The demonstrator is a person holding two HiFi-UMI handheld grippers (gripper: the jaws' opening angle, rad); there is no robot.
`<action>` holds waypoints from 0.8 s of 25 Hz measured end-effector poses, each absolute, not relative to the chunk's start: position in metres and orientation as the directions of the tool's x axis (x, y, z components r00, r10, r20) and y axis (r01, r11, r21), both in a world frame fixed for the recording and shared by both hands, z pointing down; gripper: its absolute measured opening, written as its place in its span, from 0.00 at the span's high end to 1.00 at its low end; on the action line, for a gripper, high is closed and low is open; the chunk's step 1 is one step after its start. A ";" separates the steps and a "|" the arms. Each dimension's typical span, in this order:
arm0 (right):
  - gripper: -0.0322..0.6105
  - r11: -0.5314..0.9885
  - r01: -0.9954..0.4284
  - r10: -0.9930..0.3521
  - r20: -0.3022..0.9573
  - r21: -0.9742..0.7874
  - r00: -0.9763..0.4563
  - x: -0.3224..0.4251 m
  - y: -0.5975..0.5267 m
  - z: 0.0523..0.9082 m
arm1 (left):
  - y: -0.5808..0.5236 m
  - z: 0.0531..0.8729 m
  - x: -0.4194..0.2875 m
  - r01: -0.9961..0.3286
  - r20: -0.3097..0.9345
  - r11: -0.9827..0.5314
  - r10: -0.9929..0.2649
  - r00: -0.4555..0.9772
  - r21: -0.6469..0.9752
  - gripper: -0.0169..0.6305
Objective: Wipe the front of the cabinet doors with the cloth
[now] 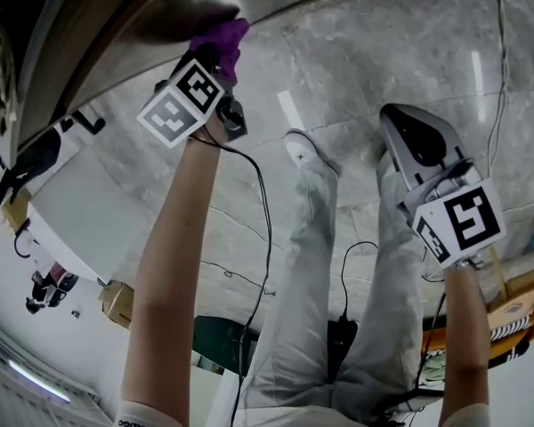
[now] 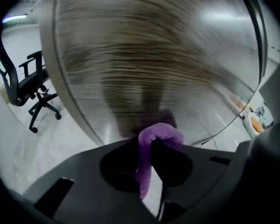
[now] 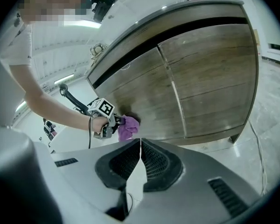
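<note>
My left gripper [image 1: 221,56] is shut on a purple cloth [image 1: 222,41] and presses it against the wooden cabinet door [image 1: 173,12]. In the left gripper view the cloth [image 2: 154,141] bulges out between the jaws right at the wood-grain door [image 2: 149,55]. The right gripper view shows the left gripper [image 3: 119,124] holding the cloth [image 3: 128,126] low on the left door [image 3: 140,101]; a second door [image 3: 214,83] stands to its right. My right gripper [image 1: 396,123] hangs away from the cabinet, jaws shut on nothing [image 3: 140,146].
A grey marble floor [image 1: 356,60] spreads under the person's legs [image 1: 311,265]. Cables [image 1: 262,203] trail across it. A white table [image 1: 80,212] lies at the left, and a black office chair [image 2: 23,83] stands left of the cabinet. Clutter sits at the right edge [image 1: 516,301].
</note>
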State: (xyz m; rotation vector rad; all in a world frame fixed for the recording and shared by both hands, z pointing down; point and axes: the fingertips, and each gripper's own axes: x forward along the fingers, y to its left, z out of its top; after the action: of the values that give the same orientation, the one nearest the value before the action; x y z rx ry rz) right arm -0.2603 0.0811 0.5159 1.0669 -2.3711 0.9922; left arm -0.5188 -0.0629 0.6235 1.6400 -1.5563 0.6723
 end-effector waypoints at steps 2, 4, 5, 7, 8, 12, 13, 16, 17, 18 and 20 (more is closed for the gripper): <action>0.90 0.480 -0.755 -0.502 0.567 -0.446 -0.653 -0.273 0.081 0.516 | -0.057 0.621 -0.545 -0.987 0.814 0.060 -0.575 0.089 0.150 0.88; 0.90 0.482 -0.756 -0.503 0.566 -0.442 -0.653 -0.282 0.080 0.518 | -0.052 0.622 -0.567 -0.986 0.817 0.078 -0.572 0.075 0.145 0.88; 0.90 0.482 -0.757 -0.506 0.566 -0.441 -0.651 -0.285 0.079 0.519 | -0.050 0.623 -0.576 -0.987 0.819 0.085 -0.571 0.066 0.139 0.88; 0.90 0.480 -0.759 -0.510 0.564 -0.439 -0.649 -0.291 0.076 0.520 | -0.047 0.623 -0.593 -0.987 0.820 0.097 -0.570 0.050 0.128 0.88; 0.90 0.480 -0.759 -0.512 0.563 -0.440 -0.649 -0.294 0.074 0.520 | -0.046 0.622 -0.599 -0.987 0.818 0.102 -0.573 0.044 0.125 0.88; 0.90 0.493 -0.746 -0.505 0.551 -0.447 -0.664 -0.306 0.072 0.515 | -0.040 0.614 -0.623 -0.978 0.807 0.175 -0.590 -0.010 0.116 0.88; 0.90 0.500 -0.741 -0.500 0.549 -0.449 -0.670 -0.308 0.073 0.514 | -0.038 0.613 -0.629 -0.974 0.805 0.201 -0.592 -0.031 0.110 0.88; 0.90 0.513 -0.724 -0.481 0.543 -0.462 -0.688 -0.307 0.076 0.510 | -0.030 0.608 -0.634 -0.971 0.807 0.226 -0.586 -0.071 0.078 0.88; 0.90 0.516 -0.718 -0.475 0.542 -0.467 -0.694 -0.305 0.077 0.510 | -0.027 0.608 -0.631 -0.973 0.810 0.219 -0.582 -0.076 0.066 0.88; 0.90 0.519 -0.713 -0.469 0.540 -0.472 -0.699 -0.301 0.079 0.510 | -0.024 0.608 -0.626 -0.976 0.813 0.210 -0.577 -0.078 0.055 0.88; 0.90 0.528 -0.702 -0.456 0.538 -0.477 -0.709 -0.289 0.081 0.512 | -0.018 0.612 -0.611 -0.979 0.819 0.199 -0.568 -0.079 0.043 0.88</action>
State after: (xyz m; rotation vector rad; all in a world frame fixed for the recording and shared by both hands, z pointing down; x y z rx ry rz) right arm -0.2890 0.0810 0.5124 0.9572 -2.4238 0.9868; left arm -0.6107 -0.0175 0.6119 1.4592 -1.7445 0.7130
